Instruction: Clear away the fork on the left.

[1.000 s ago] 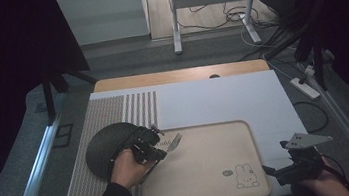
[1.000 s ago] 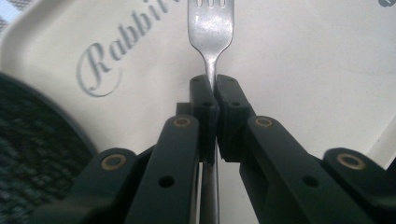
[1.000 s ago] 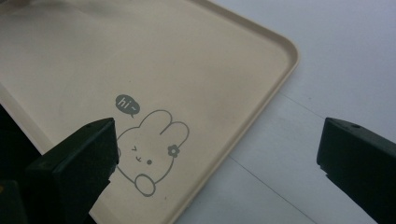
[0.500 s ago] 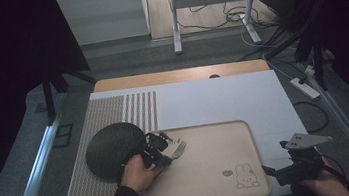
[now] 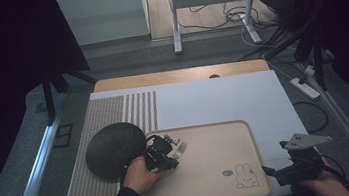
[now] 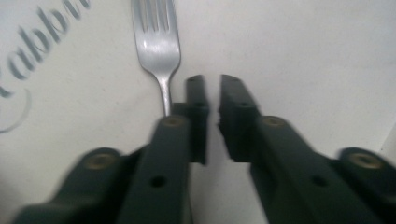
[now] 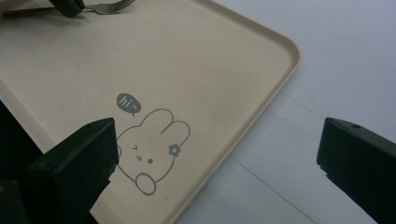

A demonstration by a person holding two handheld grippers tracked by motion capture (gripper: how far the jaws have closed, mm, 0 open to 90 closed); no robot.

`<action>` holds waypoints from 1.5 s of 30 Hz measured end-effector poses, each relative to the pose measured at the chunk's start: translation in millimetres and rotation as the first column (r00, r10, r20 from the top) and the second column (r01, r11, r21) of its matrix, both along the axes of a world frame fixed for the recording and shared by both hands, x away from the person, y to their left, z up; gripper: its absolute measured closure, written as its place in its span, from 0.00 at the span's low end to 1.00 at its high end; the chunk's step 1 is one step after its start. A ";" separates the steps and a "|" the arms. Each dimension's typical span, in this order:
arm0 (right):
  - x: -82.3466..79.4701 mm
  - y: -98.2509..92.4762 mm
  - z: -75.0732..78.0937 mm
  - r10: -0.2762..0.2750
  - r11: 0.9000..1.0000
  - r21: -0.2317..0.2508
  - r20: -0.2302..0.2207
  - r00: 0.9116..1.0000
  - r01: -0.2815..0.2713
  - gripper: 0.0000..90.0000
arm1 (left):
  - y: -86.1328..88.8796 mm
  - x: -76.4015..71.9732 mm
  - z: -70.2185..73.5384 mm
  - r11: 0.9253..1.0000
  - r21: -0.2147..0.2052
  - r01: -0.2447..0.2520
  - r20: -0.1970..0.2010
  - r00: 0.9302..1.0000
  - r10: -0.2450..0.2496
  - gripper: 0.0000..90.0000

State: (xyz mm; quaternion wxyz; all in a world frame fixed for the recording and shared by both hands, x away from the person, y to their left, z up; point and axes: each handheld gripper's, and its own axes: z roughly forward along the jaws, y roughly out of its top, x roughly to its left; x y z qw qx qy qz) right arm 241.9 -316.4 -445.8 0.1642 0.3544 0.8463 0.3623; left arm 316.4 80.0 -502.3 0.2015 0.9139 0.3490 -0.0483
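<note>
This looks like a lab or recording studio set up to mimic a dining spot. The landmark is the table (image 5: pixel 243 97), covered by a white mat with a striped left part. Around it, black curtains (image 5: pixel 6 58) close off both sides. Beyond its far edge stands a metal stand (image 5: pixel 212 10) on a wooden floor, with loose cables (image 5: pixel 233 15) trailing by it. To its right, a power strip (image 5: pixel 304 87) lies on the grey carpet.
</note>
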 end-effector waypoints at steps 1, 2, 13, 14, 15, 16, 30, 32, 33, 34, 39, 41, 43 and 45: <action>0.0 -0.1 0.0 0.000 1.000 0.000 0.000 1.000 0.000 0.00 | 0.5 0.6 -1.4 1.000 0.011 -0.004 -0.002 1.000 0.004 0.99; 0.0 -0.1 0.0 0.001 1.000 0.000 0.000 1.000 -0.001 0.00 | 2.4 2.0 -2.4 1.000 0.003 -0.012 -0.009 1.000 0.012 0.99; -0.3 0.1 0.0 0.007 1.000 -0.003 0.001 1.000 -0.007 0.00 | 38.3 17.1 -3.3 0.988 0.021 -0.155 -0.014 0.988 0.155 1.00; -0.3 0.1 0.0 0.007 1.000 -0.003 0.001 1.000 -0.007 0.00 | 42.2 18.1 -3.3 0.985 0.023 -0.169 -0.015 0.985 0.169 1.00; -0.2 0.1 0.0 0.007 1.000 -0.004 0.001 1.000 -0.007 0.00 | 45.9 19.1 -3.3 0.984 0.027 -0.178 -0.014 0.984 0.178 1.00; -0.3 0.2 0.0 0.007 1.000 -0.004 0.001 1.000 -0.007 0.00 | 49.2 19.8 -3.4 0.982 0.028 -0.187 -0.015 0.982 0.187 1.00; -0.8 0.4 0.2 0.010 1.000 -0.007 0.003 1.000 -0.010 0.00 | 54.6 19.8 -1.5 0.989 -0.016 -0.145 0.007 0.989 0.145 0.87; -0.8 0.3 0.2 0.011 1.000 -0.007 0.003 1.000 -0.010 0.00 | 53.9 18.2 1.2 0.991 -0.015 -0.136 0.026 0.990 0.137 0.80; -0.7 0.3 0.0 0.011 1.000 -0.004 0.003 1.000 -0.011 0.00 | 54.0 17.5 2.5 0.991 -0.020 -0.132 0.036 0.991 0.132 0.76; -0.8 0.2 0.1 0.012 1.000 -0.004 0.003 1.000 -0.012 0.00 | 54.4 16.6 4.0 0.992 -0.030 -0.125 0.050 0.991 0.127 0.71; -0.8 0.2 0.1 0.012 1.000 -0.003 0.003 1.000 -0.012 0.00 | 59.9 11.8 10.6 0.991 -0.075 -0.107 0.128 0.985 0.116 0.52; -0.7 0.2 0.1 0.012 1.000 -0.003 0.002 1.000 -0.012 0.00 | 63.2 10.3 12.3 0.989 -0.099 -0.111 0.146 0.981 0.125 0.43; -0.7 0.2 0.1 0.011 1.000 -0.002 0.002 1.000 -0.011 0.00 | 66.6 8.9 14.0 0.985 -0.128 -0.115 0.158 0.978 0.135 0.37; -0.7 0.2 0.1 0.011 1.000 -0.002 0.002 1.000 -0.011 0.00 | 69.7 7.6 16.2 0.979 -0.159 -0.129 0.161 0.975 0.154 0.29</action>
